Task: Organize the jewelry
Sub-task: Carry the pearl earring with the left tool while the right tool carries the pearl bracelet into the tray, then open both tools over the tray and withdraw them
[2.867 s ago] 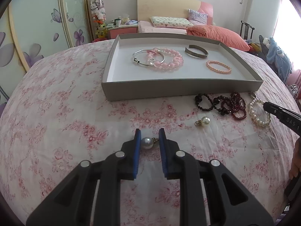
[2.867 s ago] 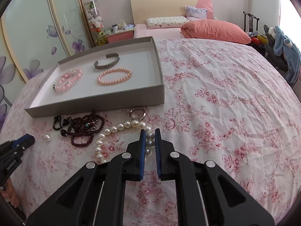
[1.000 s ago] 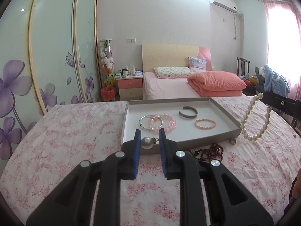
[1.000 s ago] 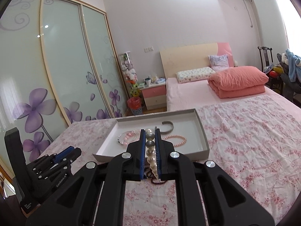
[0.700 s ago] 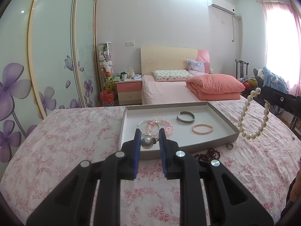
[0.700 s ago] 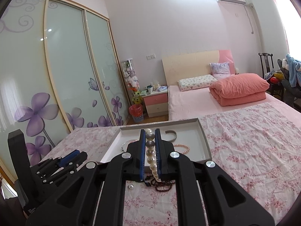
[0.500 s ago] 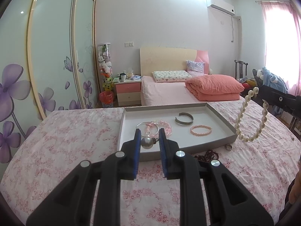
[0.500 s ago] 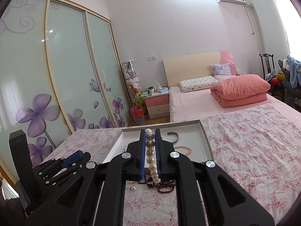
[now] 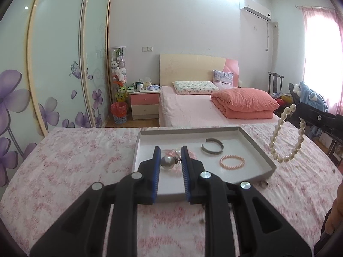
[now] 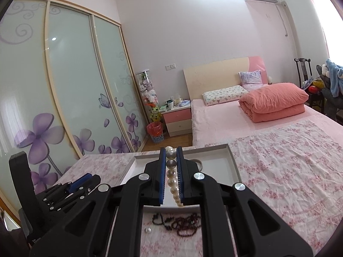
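Left fingers (image 9: 171,165) pinching pearl earring (image 9: 167,162), right fingers (image 10: 171,171) clamping pearl strand (image 10: 172,176), above tray rim (image 9: 260,150)

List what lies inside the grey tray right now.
In the grey tray: a silver cuff bangle, a peach bead bracelet and a pink bead bracelet. The left gripper, shut on a pearl earring, hides the rest of that corner.

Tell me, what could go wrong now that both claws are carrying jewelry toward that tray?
The round pearl earring sits pinched between the left claw pads; being smooth, it might slip out. The pearl bracelet dangles from the right claw and could swing into the tray wall or land on the pink bead bracelet.
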The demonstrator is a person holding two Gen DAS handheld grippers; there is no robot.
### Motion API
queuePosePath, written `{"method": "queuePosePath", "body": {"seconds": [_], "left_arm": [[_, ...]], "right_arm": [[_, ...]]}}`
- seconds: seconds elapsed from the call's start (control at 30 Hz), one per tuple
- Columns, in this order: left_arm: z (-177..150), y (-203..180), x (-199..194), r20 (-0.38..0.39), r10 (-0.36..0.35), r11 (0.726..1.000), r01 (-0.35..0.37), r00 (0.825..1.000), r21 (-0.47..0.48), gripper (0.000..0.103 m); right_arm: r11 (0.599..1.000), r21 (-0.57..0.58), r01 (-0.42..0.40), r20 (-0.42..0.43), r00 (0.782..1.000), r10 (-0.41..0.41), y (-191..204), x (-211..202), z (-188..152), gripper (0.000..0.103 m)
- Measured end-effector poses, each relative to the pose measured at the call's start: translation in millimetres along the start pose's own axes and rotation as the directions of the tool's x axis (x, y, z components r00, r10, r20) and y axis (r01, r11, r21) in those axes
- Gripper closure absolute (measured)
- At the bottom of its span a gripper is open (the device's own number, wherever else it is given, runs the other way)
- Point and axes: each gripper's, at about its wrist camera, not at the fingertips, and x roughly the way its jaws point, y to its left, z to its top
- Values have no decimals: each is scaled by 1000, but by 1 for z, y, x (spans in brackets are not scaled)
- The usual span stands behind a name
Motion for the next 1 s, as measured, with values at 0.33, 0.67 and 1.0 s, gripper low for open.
{"method": "queuePosePath", "body": {"seconds": [0.33,0.67,1.0], "left_arm": [[21,0,74,-78,-26,1000,25,997,-13,83],[15,-6,127,-156,-34,999,32,987,-15,83],[16,4,151,-184,-36,998,26,982,-59,78]], "right_arm": [[1000,8,27,-109,994,-26,-10,72,1,93],[999,30,42,-206,978,-34,-19,118,-14,93],[996,43,82,-238,969,-70,-31,130,-20,75]]}}
